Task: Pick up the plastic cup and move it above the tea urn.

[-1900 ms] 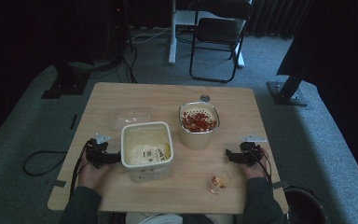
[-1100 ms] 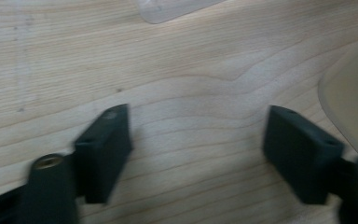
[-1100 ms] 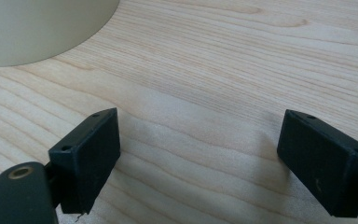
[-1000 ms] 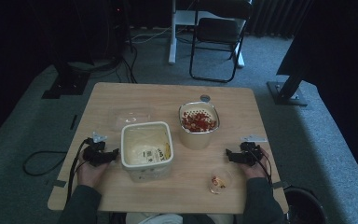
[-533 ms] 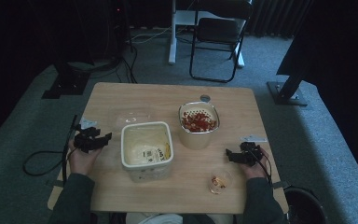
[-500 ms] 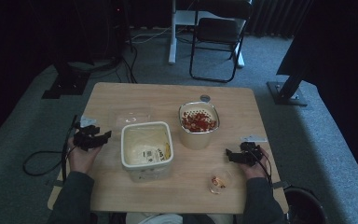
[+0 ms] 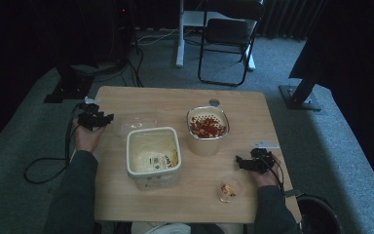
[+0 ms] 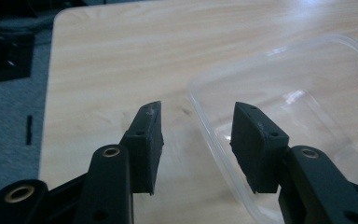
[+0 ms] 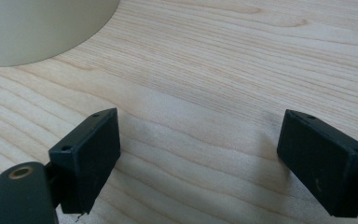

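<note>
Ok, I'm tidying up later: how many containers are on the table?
4: the cream tub near the middle, the strainer bowl right of it, the clear lid-like tray behind the tub, and a small cup near the front edge.

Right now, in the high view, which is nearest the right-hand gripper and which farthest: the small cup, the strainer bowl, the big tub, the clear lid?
From the right gripper:
1. Small cup, just in front of the person, at the table's near edge.
2. Strainer bowl, toward the table's middle.
3. Big tub, left of the bowl.
4. Clear lid, far left, beside the left gripper.
</note>
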`<action>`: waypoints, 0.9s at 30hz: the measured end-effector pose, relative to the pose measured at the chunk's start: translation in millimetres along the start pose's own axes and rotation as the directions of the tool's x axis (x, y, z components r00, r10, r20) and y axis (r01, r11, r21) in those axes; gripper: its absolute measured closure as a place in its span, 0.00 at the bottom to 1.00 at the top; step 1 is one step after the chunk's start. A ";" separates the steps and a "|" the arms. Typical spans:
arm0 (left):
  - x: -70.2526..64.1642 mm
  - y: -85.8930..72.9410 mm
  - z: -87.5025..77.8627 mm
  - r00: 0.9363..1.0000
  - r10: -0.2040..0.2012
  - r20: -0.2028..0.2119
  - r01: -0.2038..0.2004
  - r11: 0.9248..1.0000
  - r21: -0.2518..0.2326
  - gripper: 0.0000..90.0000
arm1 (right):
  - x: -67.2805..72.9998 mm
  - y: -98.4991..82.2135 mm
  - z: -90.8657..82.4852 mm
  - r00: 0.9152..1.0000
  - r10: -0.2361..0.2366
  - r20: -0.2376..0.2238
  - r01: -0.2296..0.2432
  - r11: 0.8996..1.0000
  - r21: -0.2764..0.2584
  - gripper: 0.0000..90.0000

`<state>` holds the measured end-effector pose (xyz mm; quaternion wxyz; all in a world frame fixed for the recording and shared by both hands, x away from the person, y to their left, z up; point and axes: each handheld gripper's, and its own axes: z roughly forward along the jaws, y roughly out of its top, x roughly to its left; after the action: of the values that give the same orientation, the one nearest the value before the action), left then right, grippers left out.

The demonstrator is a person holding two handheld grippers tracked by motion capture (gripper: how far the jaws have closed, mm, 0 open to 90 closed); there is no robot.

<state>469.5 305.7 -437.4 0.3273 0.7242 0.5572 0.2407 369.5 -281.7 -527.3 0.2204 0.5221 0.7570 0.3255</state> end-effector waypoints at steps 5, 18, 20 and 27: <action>9.4 12.8 18.4 0.999 -0.028 0.037 0.028 1.000 0.012 0.62 | 0.0 0.0 0.0 1.000 0.000 0.000 0.000 1.000 0.000 0.14; 6.6 12.1 48.2 0.996 -0.041 0.076 0.033 0.995 0.099 0.70 | 0.0 0.0 0.0 1.000 0.001 0.000 -0.001 1.000 0.000 0.14; 7.1 11.8 51.9 0.997 -0.056 0.061 0.049 0.992 0.115 0.75 | 0.1 0.0 0.0 1.000 0.001 0.000 -0.001 1.000 0.000 0.14; 4.1 11.6 46.9 0.996 -0.059 0.068 0.055 0.997 0.052 0.90 | 0.0 0.0 0.0 1.000 0.001 0.000 -0.001 1.000 0.000 0.14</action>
<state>511.6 298.0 -460.2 0.3348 0.7239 0.5719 0.1918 369.5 -281.7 -527.3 0.2202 0.5223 0.7568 0.3256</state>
